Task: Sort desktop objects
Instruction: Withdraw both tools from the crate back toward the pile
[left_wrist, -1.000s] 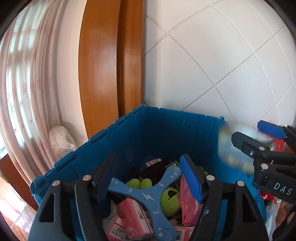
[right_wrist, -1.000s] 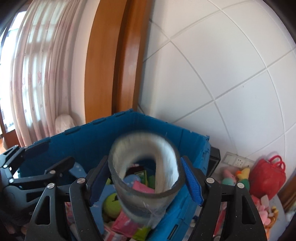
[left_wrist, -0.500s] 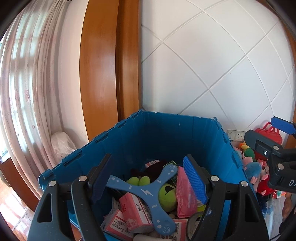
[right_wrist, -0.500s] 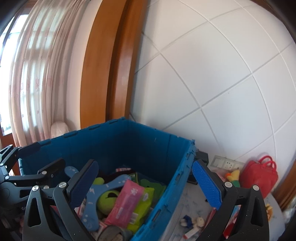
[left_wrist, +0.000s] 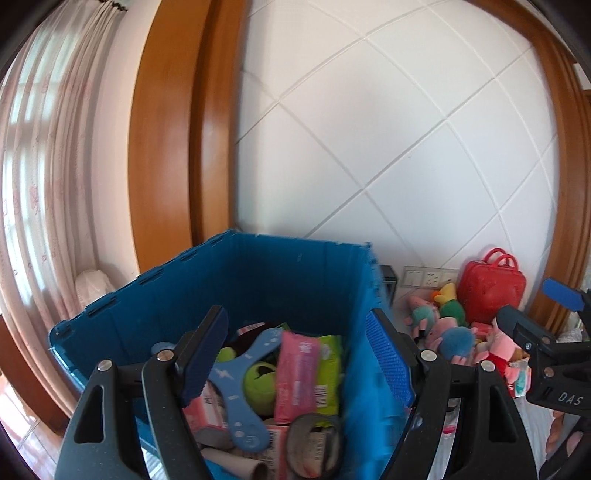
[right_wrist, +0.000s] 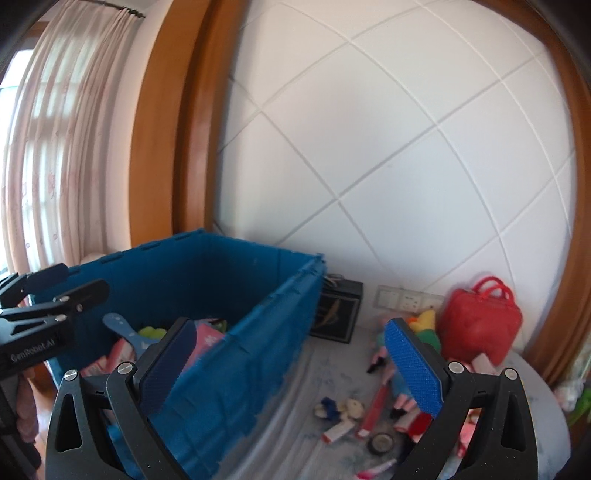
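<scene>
Right wrist view: both tongs, right (right_wrist: 291, 363) and left (left_wrist: 295, 356), are seen spread and empty, the blue bin (right_wrist: 236, 295) is already heaped with packets and toys, while plenty of clutter (right_wrist: 369, 413) is left on the worktop (right_wrist: 295, 435).

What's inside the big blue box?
The blue box holds a blue boomerang, a green ball, a pink packet, a green packet and a tape roll. Whatever lies underneath is covered.
</scene>
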